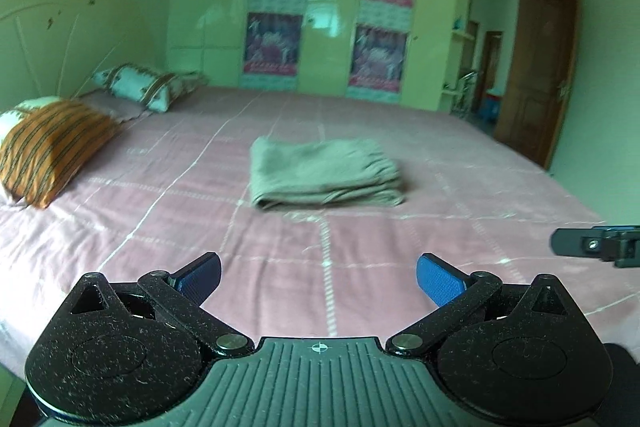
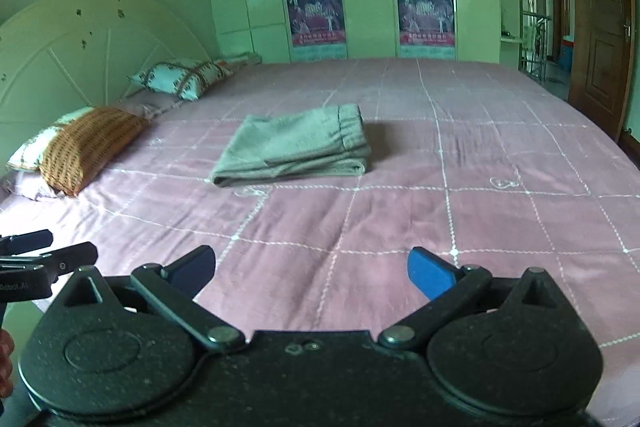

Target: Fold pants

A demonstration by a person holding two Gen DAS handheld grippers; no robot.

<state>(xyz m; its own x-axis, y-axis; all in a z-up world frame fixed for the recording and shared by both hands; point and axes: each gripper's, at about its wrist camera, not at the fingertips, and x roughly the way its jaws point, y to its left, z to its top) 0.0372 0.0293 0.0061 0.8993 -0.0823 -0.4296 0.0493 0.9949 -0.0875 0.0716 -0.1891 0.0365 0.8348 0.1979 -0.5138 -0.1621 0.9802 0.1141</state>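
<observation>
Grey pants (image 1: 322, 173) (image 2: 294, 147) lie folded into a thick rectangle near the middle of the pink bed (image 1: 160, 227) (image 2: 480, 187). My left gripper (image 1: 318, 281) hangs open above the near part of the bed, well short of the pants, with nothing between its blue pads (image 1: 438, 283). My right gripper (image 2: 312, 273) is open too, empty, and equally far back from the pants. In the left wrist view the right gripper's tip (image 1: 596, 243) shows at the right edge. The left gripper (image 2: 28, 259) shows at the left edge of the right wrist view.
An orange striped pillow (image 1: 48, 151) (image 2: 86, 147) and a patterned pillow (image 1: 144, 87) (image 2: 180, 77) lie by the cream headboard (image 2: 60, 59) at the left. A wardrobe with posters (image 1: 332, 19) stands behind the bed. A brown door (image 1: 540, 67) stands open at the right.
</observation>
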